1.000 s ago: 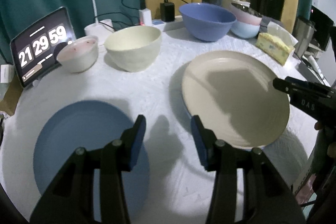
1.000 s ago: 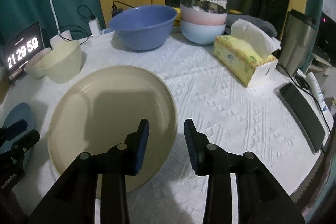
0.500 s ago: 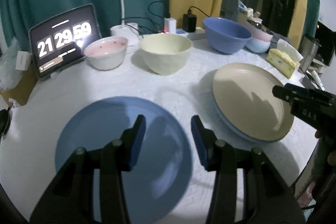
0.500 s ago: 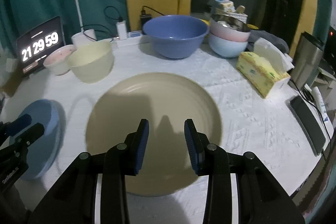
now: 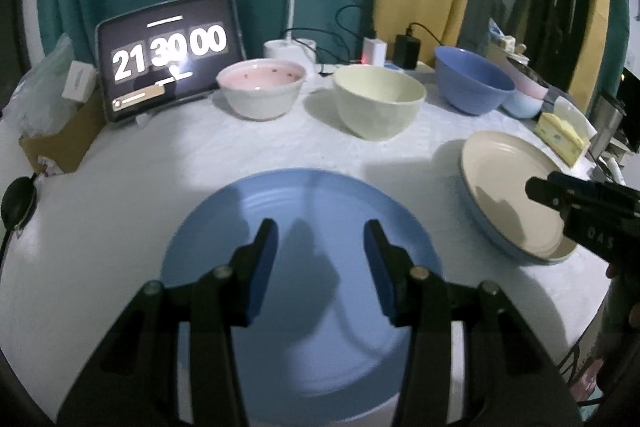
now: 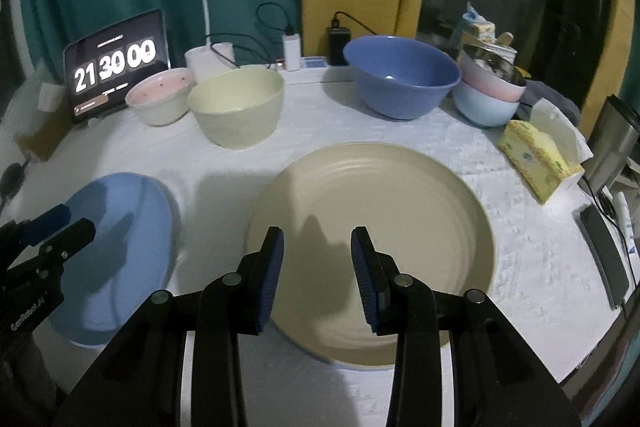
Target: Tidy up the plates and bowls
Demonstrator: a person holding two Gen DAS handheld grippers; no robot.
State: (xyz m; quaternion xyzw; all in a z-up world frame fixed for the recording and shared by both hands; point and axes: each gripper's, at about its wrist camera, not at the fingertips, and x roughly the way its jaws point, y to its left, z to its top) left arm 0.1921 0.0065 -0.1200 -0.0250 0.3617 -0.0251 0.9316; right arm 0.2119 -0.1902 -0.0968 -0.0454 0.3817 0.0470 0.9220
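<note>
So left gripper point(image 5: 320, 247) hangs over the blue plate point(image 5: 304, 307) lower center, right gripper point(image 6: 317, 251) over the cream plate point(image 6: 384, 211), both jaws apart, empty.

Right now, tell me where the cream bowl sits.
The cream bowl stands toward the back of the table, left of centre in the right wrist view, between the pink-lined bowl and the dark blue bowl, behind the gap between the two plates.

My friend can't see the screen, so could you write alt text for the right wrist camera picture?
Two black fingers with blue pads hang open and empty above a large round cream plate on a white-clothed table. A round light blue plate lies to its left under a second gripper; bowls and a tablet clock line the back.
</note>
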